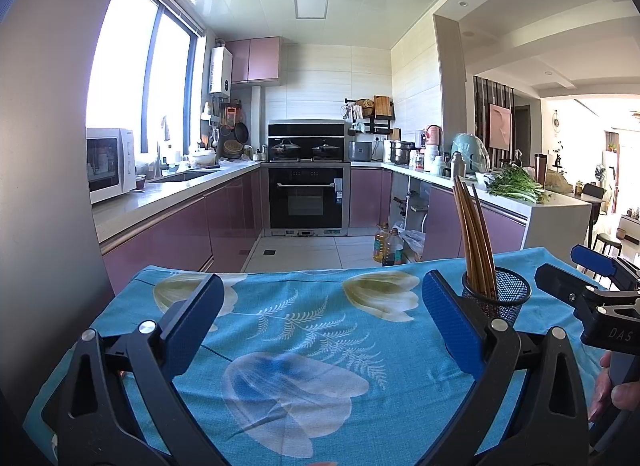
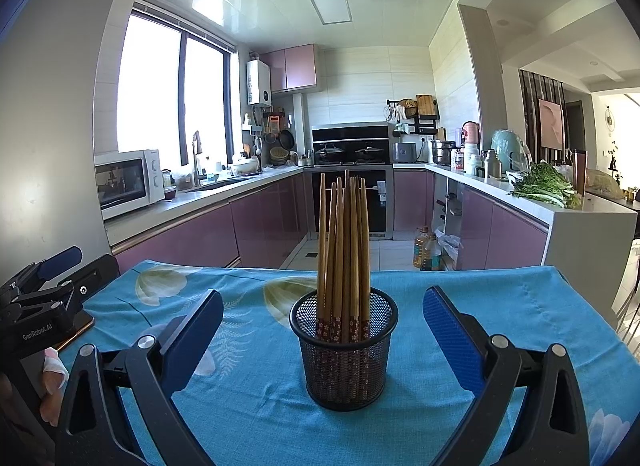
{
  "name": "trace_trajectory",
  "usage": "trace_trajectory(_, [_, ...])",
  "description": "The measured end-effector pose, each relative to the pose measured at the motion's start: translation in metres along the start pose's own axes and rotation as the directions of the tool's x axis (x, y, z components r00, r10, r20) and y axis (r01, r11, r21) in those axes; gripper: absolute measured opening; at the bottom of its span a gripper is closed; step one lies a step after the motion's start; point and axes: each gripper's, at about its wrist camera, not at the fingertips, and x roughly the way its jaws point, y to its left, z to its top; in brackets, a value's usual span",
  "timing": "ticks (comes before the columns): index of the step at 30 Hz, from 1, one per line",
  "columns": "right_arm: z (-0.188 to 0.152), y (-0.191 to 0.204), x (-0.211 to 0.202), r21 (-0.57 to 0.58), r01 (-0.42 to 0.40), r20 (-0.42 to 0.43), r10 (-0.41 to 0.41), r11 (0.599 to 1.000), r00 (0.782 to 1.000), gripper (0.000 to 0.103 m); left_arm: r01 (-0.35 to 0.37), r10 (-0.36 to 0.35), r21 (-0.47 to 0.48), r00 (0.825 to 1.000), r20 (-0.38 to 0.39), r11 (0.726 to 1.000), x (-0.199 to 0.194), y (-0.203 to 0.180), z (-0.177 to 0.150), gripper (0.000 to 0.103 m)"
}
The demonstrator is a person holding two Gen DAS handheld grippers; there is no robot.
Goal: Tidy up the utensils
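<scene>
Right wrist: mesh cup (image 2: 344, 358) with chopsticks (image 2: 344, 250) mid-table, well off cloth edge (image 2: 460, 268); both grippers' jaws wide, empty.

Mesh cup (image 1: 498, 298): its left side sits behind the left gripper's right finger (image 1: 452, 322).
Chopsticks (image 2: 344, 250): lower ends blurred behind the cup's mesh.
Right gripper (image 1: 592, 286): cut off right of the cup.
</scene>
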Motion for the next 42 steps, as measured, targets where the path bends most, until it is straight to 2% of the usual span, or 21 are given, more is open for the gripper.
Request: trace_trajectory(42, [-0.0005,0.0014,-0.0028,0.016,0.013,0.024,-0.013,1.0,1.0,0.097,-0.003,0.003,-0.006,1.0,-0.004,1.0,0.0006,-0.0013,-0.0011,0.098])
